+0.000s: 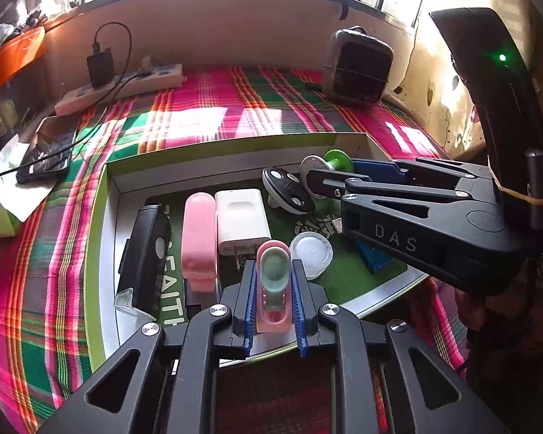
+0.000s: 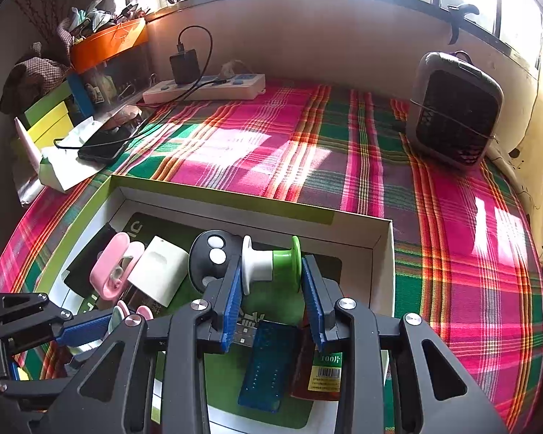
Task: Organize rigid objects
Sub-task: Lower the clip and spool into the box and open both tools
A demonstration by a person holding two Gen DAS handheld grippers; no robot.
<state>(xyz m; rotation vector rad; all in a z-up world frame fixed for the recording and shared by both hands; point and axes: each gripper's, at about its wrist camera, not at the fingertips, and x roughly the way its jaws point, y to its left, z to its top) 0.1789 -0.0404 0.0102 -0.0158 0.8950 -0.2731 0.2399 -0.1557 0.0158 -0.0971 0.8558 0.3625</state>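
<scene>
Two grippers work over one shallow box (image 2: 382,249) on a plaid cloth (image 2: 452,238). The left gripper (image 1: 273,311) is clenched on a pink clip (image 1: 273,289), its blue pads (image 1: 250,303) pressing both sides of the clip, which stands between them with its rounded end pointing away from the tool. Just ahead of its tips lie a white cap (image 1: 313,253) to the right and a white charger (image 1: 240,220) straight on; a pink case (image 1: 198,238) sits left of the charger, and a black device (image 1: 146,253) lies further left along the box wall.

The right gripper (image 2: 273,300) grasps a spool (image 2: 271,266) crosswise, one pad on its white flange, the other on its green flange. The spool hangs at the fingertips, above the box floor. Beneath this gripper, close to its base, lies a blue USB stick (image 2: 268,361), with a red packet (image 2: 318,372) just right of it. Left of the spool, a black mushroom-shaped piece (image 2: 211,256) sits touching or nearly touching the left finger.

Beyond the box, far ahead, stand a power strip (image 2: 206,88) and a small fan (image 2: 456,112).
</scene>
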